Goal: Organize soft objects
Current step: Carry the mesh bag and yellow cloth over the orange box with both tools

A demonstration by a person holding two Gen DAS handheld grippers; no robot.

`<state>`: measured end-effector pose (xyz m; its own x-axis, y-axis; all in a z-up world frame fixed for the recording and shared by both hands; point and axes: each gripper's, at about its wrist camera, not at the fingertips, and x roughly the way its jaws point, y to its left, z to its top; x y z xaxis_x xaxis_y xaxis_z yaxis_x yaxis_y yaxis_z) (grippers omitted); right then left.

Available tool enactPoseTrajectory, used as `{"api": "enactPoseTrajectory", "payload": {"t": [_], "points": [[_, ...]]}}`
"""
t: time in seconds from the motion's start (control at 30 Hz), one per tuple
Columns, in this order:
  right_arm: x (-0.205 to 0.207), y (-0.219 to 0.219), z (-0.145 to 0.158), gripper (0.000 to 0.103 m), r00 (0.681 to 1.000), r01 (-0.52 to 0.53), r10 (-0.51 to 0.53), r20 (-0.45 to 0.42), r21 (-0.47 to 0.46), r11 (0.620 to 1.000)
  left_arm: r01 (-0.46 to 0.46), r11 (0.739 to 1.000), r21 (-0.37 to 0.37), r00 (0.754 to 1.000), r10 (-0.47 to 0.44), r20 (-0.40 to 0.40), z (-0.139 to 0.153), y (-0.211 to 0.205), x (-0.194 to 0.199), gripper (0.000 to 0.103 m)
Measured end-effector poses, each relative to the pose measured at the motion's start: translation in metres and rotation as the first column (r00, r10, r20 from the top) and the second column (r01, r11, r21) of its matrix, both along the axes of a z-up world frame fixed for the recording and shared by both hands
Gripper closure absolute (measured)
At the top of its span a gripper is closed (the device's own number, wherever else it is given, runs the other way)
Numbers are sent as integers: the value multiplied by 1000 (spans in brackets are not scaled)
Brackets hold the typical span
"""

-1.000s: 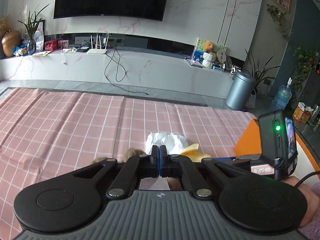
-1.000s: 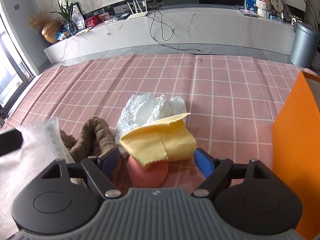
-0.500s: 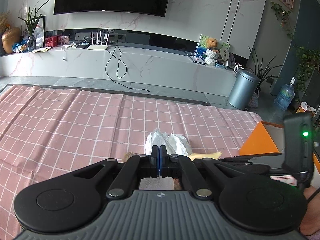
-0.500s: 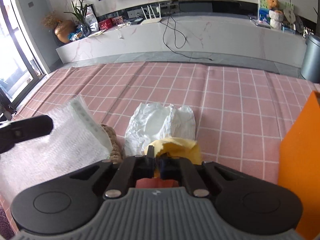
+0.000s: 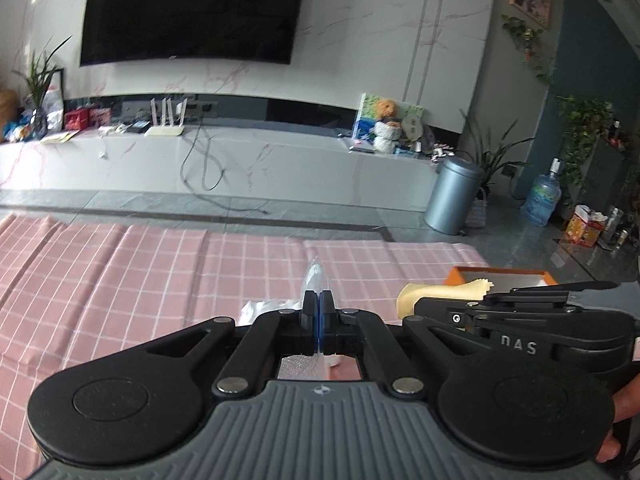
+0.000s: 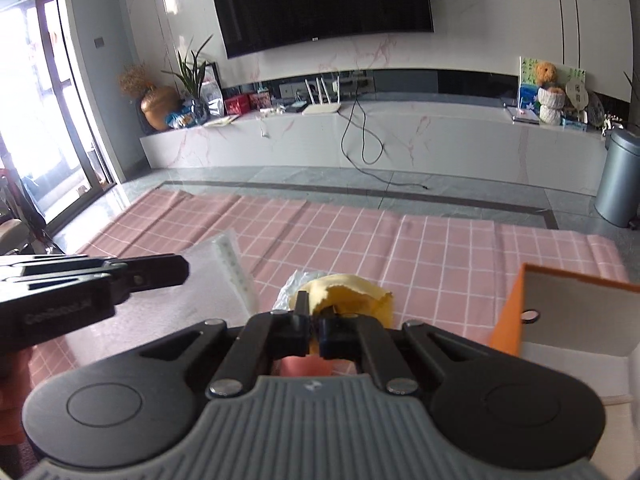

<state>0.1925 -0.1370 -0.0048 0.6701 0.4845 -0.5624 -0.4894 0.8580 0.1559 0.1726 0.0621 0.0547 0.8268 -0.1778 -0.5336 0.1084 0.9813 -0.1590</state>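
- Left wrist view: your left gripper (image 5: pixel 319 312) has jaws pinched on a bubble-wrap pouch (image 5: pixel 315 276), held up over the pink checked cloth (image 5: pixel 120 272). Pouch looks light, floppy and slick; an edge pinch may slip, so grip deeper.
- Right wrist view: your right gripper (image 6: pixel 314 322) is clamped on a yellow cloth (image 6: pixel 352 292), lifted just left of the orange box (image 6: pixel 508 320). Cloth is limp and drapes. White crumpled bag (image 6: pixel 294 282) lies underneath, probably plastic.
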Motion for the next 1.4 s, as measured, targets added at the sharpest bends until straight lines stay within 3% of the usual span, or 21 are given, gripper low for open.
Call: {"api": "enactPoseTrajectory", "payload": {"t": [0.2, 0.3, 0.5, 0.67, 1.0, 1.4], "points": [[-27, -59, 32, 103, 999, 42, -42, 20, -2, 999, 119, 993, -20, 992, -118, 47, 21, -49, -6, 103], [-40, -93, 38, 103, 996, 84, -84, 8, -12, 996, 195, 979, -67, 980, -191, 56, 26, -76, -9, 103], [-64, -152, 29, 103, 983, 178, -180, -40, -53, 983, 331, 934, -135, 944, -329, 35, 14, -135, -7, 103], [-68, -186, 13, 103, 976, 205, -209, -66, -66, 977, 408, 909, -82, 912, -409, -1, -5, -177, 5, 103], [7, -202, -20, 103, 983, 145, -159, -87, -156, 977, 434, 901, 25, 900, -432, -67, -37, -226, 61, 103], [94, -205, -66, 102, 977, 110, -151, -149, -253, 961, 439, 888, 134, 896, -424, -131, -75, -241, 115, 103]]}}
